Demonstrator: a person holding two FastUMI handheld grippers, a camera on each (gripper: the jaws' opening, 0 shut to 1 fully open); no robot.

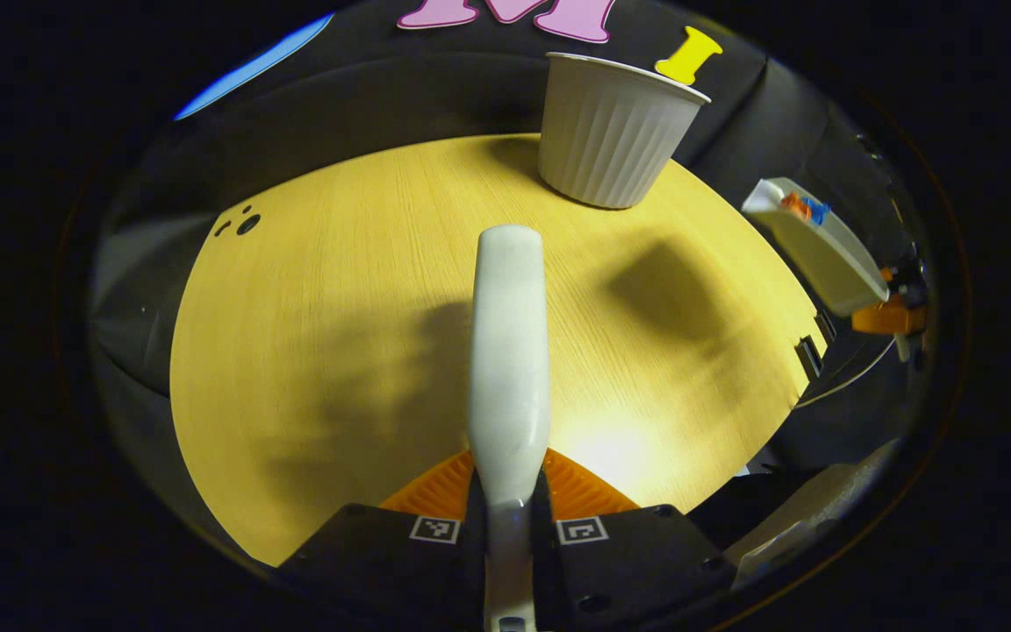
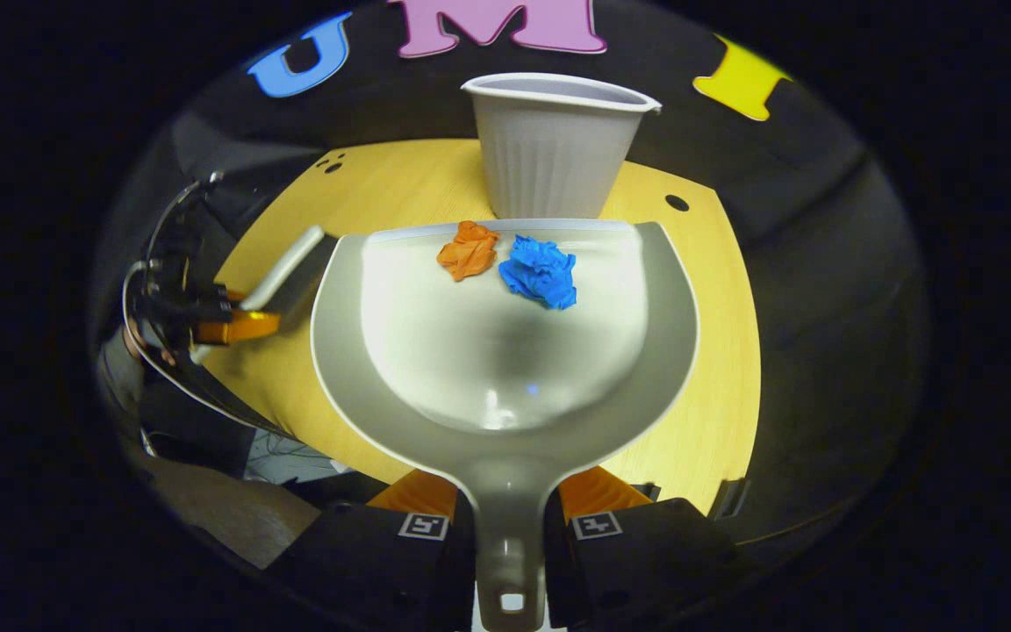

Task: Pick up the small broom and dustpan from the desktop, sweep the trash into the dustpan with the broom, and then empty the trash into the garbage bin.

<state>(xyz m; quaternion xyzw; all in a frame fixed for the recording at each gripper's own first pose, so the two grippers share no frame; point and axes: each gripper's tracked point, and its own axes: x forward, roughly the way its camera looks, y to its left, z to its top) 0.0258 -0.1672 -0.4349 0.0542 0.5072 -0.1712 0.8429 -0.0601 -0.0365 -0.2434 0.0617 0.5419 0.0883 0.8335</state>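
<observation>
Gripping one broom (image 1: 508, 351) in my left gripper (image 1: 508, 491) and one dustpan (image 2: 505, 351) in my right gripper (image 2: 508, 509), I count two paper wads, orange (image 2: 469, 250) and blue (image 2: 541, 272), before one ribbed bin (image 2: 554, 145).

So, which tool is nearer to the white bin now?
Right. The right tool holds the dustpan with its front edge just before the bin. The left tool, gripping the broom, sits farther back.

Yellow wooden table (image 1: 312, 333) with small dark holes (image 1: 242, 224).
</observation>
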